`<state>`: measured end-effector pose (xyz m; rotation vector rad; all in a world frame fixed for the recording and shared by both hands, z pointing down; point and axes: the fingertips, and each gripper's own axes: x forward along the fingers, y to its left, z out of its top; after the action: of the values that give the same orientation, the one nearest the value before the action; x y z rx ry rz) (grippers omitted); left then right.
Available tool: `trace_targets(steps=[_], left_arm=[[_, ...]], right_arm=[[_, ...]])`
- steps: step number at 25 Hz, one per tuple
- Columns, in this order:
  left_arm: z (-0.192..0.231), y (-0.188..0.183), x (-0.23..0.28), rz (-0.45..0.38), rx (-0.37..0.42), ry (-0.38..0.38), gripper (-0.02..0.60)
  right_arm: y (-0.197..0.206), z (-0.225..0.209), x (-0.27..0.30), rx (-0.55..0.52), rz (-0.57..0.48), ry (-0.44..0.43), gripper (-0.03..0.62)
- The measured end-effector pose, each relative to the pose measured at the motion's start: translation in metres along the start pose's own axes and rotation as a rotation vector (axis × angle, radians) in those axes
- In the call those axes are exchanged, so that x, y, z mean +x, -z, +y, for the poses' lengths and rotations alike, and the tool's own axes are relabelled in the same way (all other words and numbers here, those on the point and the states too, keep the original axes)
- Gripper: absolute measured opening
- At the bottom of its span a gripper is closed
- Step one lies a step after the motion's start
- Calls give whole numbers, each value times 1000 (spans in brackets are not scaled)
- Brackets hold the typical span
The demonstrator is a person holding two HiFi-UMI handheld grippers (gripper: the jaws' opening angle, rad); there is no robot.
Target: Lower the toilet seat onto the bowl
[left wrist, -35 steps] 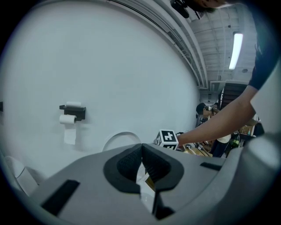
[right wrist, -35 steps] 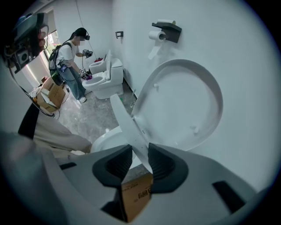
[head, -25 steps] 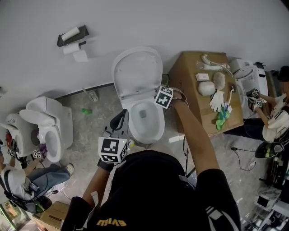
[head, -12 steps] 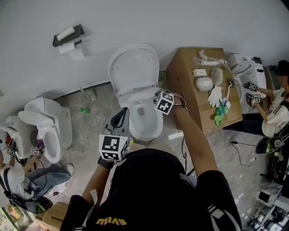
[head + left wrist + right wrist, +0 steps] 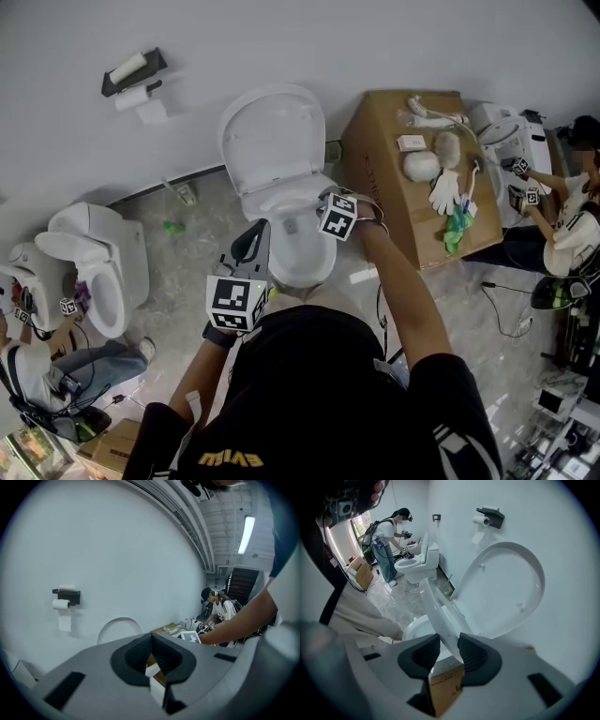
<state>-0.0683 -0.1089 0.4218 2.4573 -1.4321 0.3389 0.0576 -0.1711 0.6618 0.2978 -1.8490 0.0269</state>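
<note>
The white toilet stands against the wall with its lid [image 5: 274, 131] upright. Its seat [image 5: 436, 606] is tilted part way down, away from the lid [image 5: 506, 592] and above the bowl [image 5: 417, 627]. My right gripper [image 5: 449, 646] points steeply down and is shut on the seat's rim, one pad on each side. In the head view it sits at the bowl's [image 5: 298, 258] right rear, my right gripper [image 5: 319, 211] over the seat [image 5: 281, 202]. My left gripper [image 5: 255, 236] hovers at the bowl's left front, shut on nothing; in its own view the lid [image 5: 119, 627] shows beyond my left gripper [image 5: 151, 637].
A cardboard box [image 5: 375, 178] with a glove, brushes and cloths on top stands right of the toilet. A paper holder [image 5: 131, 80] hangs on the wall at the left. A second toilet [image 5: 98, 272] and a crouching person are at far left; another person stands at far right.
My right gripper has come a little toward me and down with the seat in it, so the seat leans further from the lid. The left gripper has stayed put.
</note>
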Motion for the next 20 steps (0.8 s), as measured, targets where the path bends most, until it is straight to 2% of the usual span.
trace_targets(steps=[20], left_arm=[[4,19,3,25,-27,-15,11]], right_arm=[[26,40,9,-52,51,-35,130]])
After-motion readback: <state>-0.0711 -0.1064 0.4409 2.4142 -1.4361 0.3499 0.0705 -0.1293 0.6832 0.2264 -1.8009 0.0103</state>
